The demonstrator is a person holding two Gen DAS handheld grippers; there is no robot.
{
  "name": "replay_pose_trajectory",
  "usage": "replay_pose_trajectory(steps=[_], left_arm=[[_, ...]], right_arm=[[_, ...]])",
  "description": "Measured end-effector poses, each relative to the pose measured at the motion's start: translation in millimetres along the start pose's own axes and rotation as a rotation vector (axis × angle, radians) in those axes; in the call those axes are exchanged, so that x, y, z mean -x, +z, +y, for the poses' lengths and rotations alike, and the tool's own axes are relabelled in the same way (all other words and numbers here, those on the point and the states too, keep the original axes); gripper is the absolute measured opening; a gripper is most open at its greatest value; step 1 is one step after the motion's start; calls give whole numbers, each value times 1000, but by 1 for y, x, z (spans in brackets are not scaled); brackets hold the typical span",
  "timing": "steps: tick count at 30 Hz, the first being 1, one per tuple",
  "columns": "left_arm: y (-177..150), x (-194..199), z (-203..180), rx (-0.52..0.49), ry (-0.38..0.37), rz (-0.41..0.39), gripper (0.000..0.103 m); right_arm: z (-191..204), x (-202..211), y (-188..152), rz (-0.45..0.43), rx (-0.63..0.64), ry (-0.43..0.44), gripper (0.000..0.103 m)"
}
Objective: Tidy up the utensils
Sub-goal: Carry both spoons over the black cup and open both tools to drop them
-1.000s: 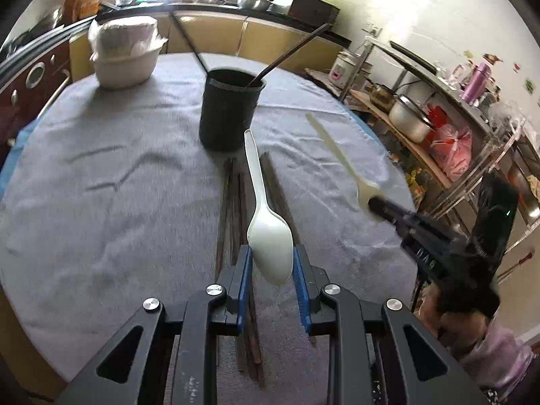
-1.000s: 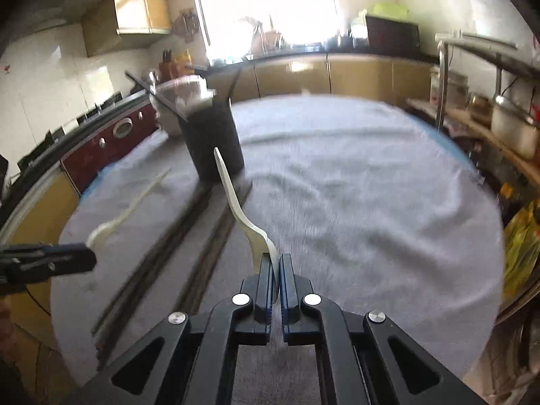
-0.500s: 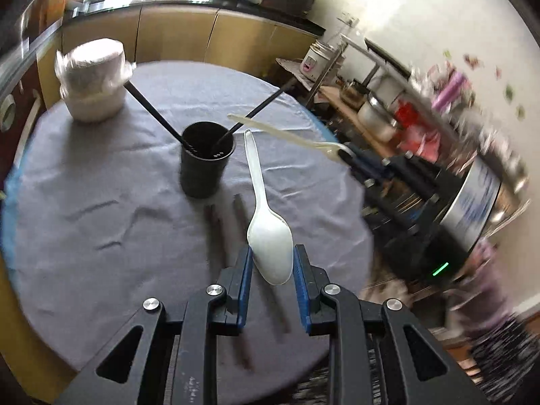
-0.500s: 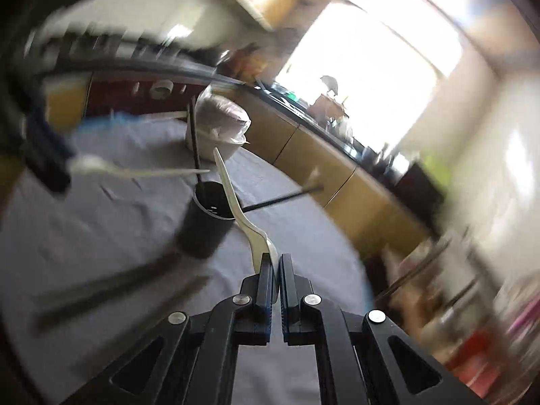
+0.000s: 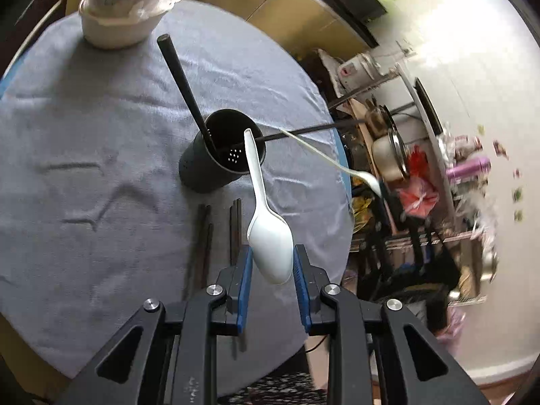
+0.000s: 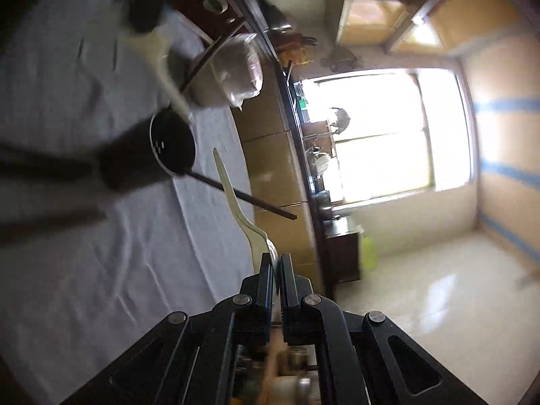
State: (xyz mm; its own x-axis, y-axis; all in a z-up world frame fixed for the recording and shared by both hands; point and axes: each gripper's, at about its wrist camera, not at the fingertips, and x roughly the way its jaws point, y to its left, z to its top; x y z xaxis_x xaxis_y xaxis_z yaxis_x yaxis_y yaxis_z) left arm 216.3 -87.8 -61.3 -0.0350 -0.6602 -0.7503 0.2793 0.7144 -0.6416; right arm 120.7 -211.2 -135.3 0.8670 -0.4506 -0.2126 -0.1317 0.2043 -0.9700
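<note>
My left gripper [image 5: 271, 253] is shut on the bowl of a white plastic spoon [image 5: 266, 229]. The spoon's handle points forward, its tip over the rim of the black utensil holder [image 5: 221, 155], which holds two dark sticks. My right gripper [image 6: 276, 263] is shut on a cream plastic fork [image 6: 236, 202], handle pointing toward the same holder [image 6: 148, 155]; that view is rolled sideways. In the left wrist view the cream fork [image 5: 324, 157] reaches in from the right toward the holder. Several dark chopsticks [image 5: 202, 233] lie on the grey cloth below the holder.
A wrapped white bowl [image 5: 121, 6] stands at the far side of the round table with the grey cloth [image 5: 84, 118]. A cluttered metal shelf with pots [image 5: 405, 155] stands past the table's right edge. Kitchen cabinets [image 5: 297, 17] line the back.
Both grippers rose and moved toward the holder with their utensils. The left now looks down into the holder. The right view has rolled about a quarter turn.
</note>
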Motion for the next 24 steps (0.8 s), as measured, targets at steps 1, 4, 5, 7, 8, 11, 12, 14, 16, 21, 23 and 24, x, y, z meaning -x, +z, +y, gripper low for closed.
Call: replay_pose_trajectory(steps=[1,4,5,7,8,11,12,14,16,21,23,24], left_arm=[[4,-2,1,22,-6,10,25],[14,-9,3,93,-24,34,25],[17,-11,3,115,-27,43,25],[23,-11,2,150,-32,49,25],[27,-10,1,167,-35,47,25],[37,-7,1,219,-46,56,25],[40,-6,2,229,-45,59,25],[45,-5,3,258,-55,80,30],[46,0,5,276,-63,75,32],[37,28,9,244,-72,-1,35],[28,46,8,203,-69,-44,35],[25,51,8,193,-69,-54,37]], right_arm=[[2,-2,0,-1,18,-5,4],[8,-3,-4,-19,85,-46,4],[12,-2,-5,-29,123,-73,4],[19,-2,-4,-44,203,-117,4],[23,-1,-4,-56,256,-146,4],[32,1,-1,-86,379,-190,4],[35,1,-1,-97,418,-205,4],[40,0,1,-119,507,-237,4],[41,-1,3,-141,567,-259,4],[46,-11,8,-170,732,-291,4],[48,-16,10,-180,777,-293,4],[49,-17,11,-185,798,-296,4]])
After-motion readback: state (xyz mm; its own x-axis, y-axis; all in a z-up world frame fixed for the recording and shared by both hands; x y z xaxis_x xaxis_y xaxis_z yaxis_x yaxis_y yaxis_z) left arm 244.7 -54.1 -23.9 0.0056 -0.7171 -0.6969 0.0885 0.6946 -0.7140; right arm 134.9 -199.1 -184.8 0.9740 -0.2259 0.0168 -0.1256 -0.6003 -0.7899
